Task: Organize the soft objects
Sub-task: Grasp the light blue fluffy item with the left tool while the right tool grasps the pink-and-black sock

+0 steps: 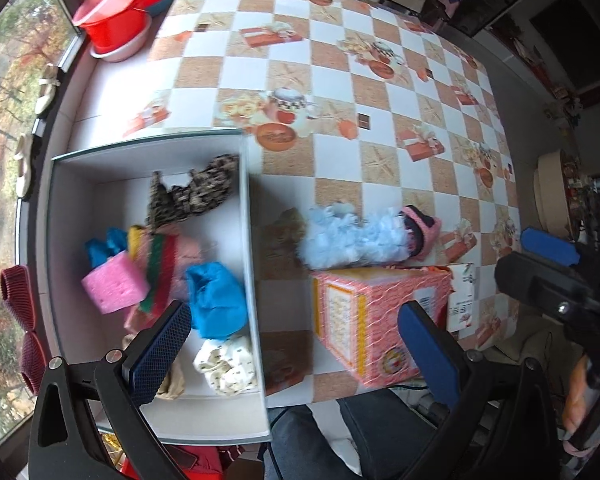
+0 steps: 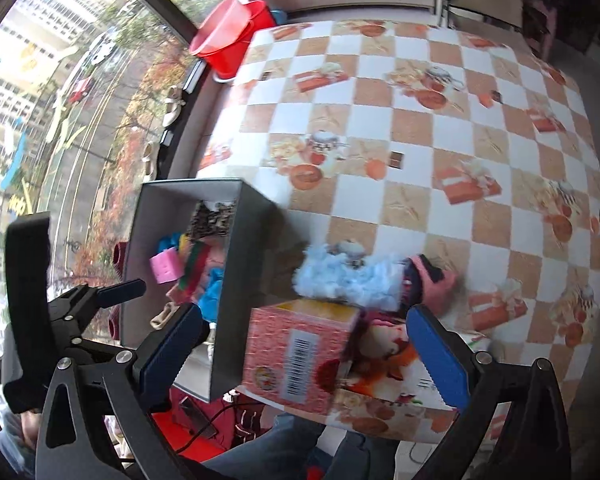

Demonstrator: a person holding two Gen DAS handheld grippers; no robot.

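Observation:
A white box (image 1: 252,216) on the checkered table holds soft things: a leopard-print cloth (image 1: 196,194), a pink sponge (image 1: 114,286), a blue cloth (image 1: 218,300), a patterned white cloth (image 1: 226,364). On the table right of the box lies a fluffy light-blue piece (image 1: 352,238) beside a pink slipper (image 1: 422,232), behind a pink carton (image 1: 376,320). My left gripper (image 1: 296,354) is open above the box's right wall. My right gripper (image 2: 304,352) is open over the pink carton (image 2: 300,348), with the fluffy blue piece (image 2: 348,280) just beyond.
Red basins (image 1: 116,12) stand stacked at the far left by the window. A person's legs in dark trousers (image 1: 340,440) are at the table's near edge. The right gripper's body (image 1: 556,280) hangs at the right in the left wrist view. Far half of the table (image 1: 320,60) is bare.

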